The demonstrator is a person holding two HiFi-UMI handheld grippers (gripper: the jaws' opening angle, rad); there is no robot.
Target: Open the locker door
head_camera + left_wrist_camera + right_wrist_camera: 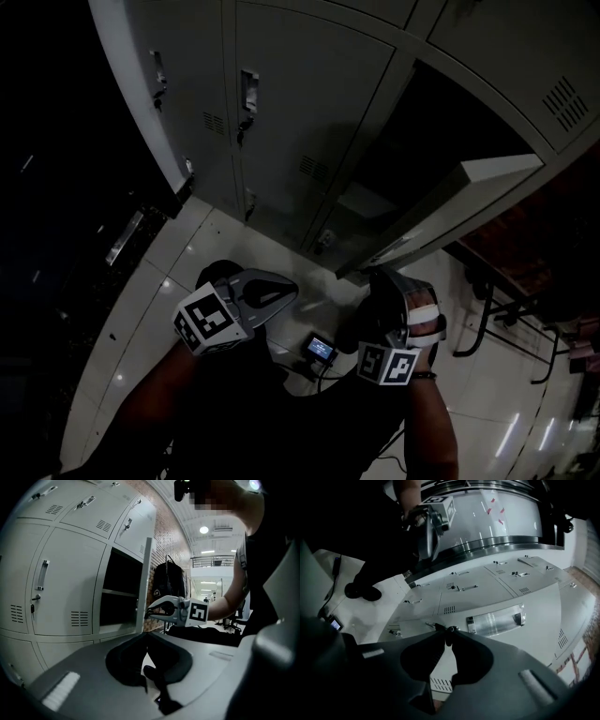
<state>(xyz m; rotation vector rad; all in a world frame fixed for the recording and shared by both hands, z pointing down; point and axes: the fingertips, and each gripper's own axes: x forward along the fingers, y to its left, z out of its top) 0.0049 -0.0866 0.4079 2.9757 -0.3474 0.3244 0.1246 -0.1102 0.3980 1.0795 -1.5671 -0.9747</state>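
A bank of grey lockers point(300, 112) stands on a pale floor. One locker door point(469, 187) hangs open, its dark inside with a shelf point(117, 592) showing. In the left gripper view my right gripper point(147, 613) has its tips at the free edge of that door point(144, 573). In its own view the right gripper point(449, 637) has its jaws pinched nearly together at the door point(525, 639), beside the chrome handle point(494, 620). My left gripper point(286, 286) hangs lower left, away from the lockers, jaws shut on nothing.
Closed locker doors with handles point(42, 573) and vents fill the wall on the left. A small device with a lit screen point(321, 350) and a cable lie on the floor between my grippers. Chair and desk legs point(487, 309) stand at the right. A black bag point(168, 581) hangs behind the open door.
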